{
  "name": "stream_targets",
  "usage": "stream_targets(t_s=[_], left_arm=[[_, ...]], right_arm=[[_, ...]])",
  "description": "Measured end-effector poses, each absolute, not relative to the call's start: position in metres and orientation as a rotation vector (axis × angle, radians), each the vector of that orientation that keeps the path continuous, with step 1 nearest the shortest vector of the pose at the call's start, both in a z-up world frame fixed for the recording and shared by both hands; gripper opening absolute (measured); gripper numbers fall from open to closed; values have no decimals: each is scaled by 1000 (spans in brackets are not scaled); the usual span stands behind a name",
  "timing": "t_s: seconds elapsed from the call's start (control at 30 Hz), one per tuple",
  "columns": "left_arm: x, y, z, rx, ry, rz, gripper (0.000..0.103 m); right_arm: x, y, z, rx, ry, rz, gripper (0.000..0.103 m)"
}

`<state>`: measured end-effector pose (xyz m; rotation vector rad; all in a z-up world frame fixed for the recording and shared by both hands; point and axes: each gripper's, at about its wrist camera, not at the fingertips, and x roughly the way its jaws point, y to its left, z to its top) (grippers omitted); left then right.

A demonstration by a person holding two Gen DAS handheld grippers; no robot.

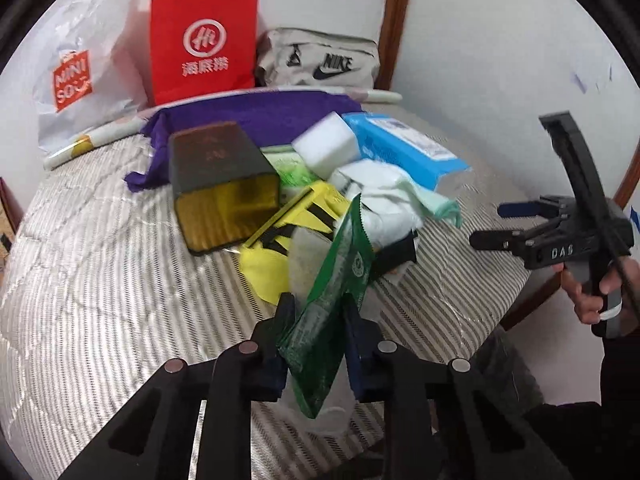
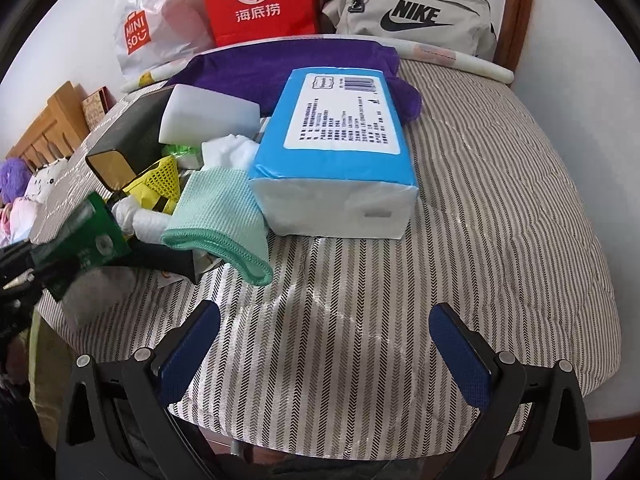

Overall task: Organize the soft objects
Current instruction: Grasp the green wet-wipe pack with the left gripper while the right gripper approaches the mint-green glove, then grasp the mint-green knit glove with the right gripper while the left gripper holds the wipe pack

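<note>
Left gripper [image 1: 318, 316]: jaws pinched on the green packet [image 1: 332, 300], lifted above the near side of the pile.
Right gripper [image 2: 324, 344]: jaws spread wide, holding nothing, over bare striped cover in front of the blue tissue pack [image 2: 332, 148].
Striped table cover [image 2: 480, 200]: carries the whole pile.
Pile: white sponge block [image 2: 208, 118], mint cloth [image 2: 224, 216], yellow mesh item [image 2: 158, 178], dark box [image 1: 220, 184] lying on its side, purple cloth [image 2: 280, 68] behind.
Backdrop: red paper bag [image 2: 260, 0], white Miniso bag [image 2: 152, 24], grey Nike pouch [image 2: 412, 12] standing against the wall.
</note>
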<state>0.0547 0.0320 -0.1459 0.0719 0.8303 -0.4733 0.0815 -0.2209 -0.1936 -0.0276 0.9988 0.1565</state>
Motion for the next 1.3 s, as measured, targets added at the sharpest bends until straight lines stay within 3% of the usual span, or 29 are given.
stream_targets(t_s=[0.23, 0.3, 0.33, 0.87, 0.9, 0.93, 1.03, 1.1, 1.13, 1.17, 1.3], left_arm=[[70, 65, -147, -26, 828, -403, 21], [75, 73, -148, -63, 818, -387, 17], [77, 76, -148, -69, 814, -380, 10], [102, 102, -168, -116, 821, -231, 8], [102, 103, -168, -118, 823, -230, 8], [102, 103, -168, -120, 826, -232, 8], [103, 101, -170, -110, 830, -234, 8], [102, 100, -171, -108, 833, -236, 8], [103, 98, -174, -105, 841, -238, 8], [103, 98, -175, -106, 845, -239, 8], [103, 96, -175, -119, 846, -244, 8]], right_arm=[[84, -212, -195, -42, 1005, 174, 103], [85, -211, -196, -43, 1008, 177, 103], [85, -209, -196, -43, 1008, 178, 103], [103, -185, -177, 46, 896, 277, 96], [107, -183, -179, 49, 902, 276, 94], [111, -180, -182, 52, 912, 277, 84], [116, -176, -190, 64, 930, 266, 74], [116, -174, -194, 62, 929, 271, 52], [115, -173, -195, 61, 940, 285, 31], [116, -174, -196, 62, 943, 289, 24], [107, -178, -188, 63, 905, 301, 17]])
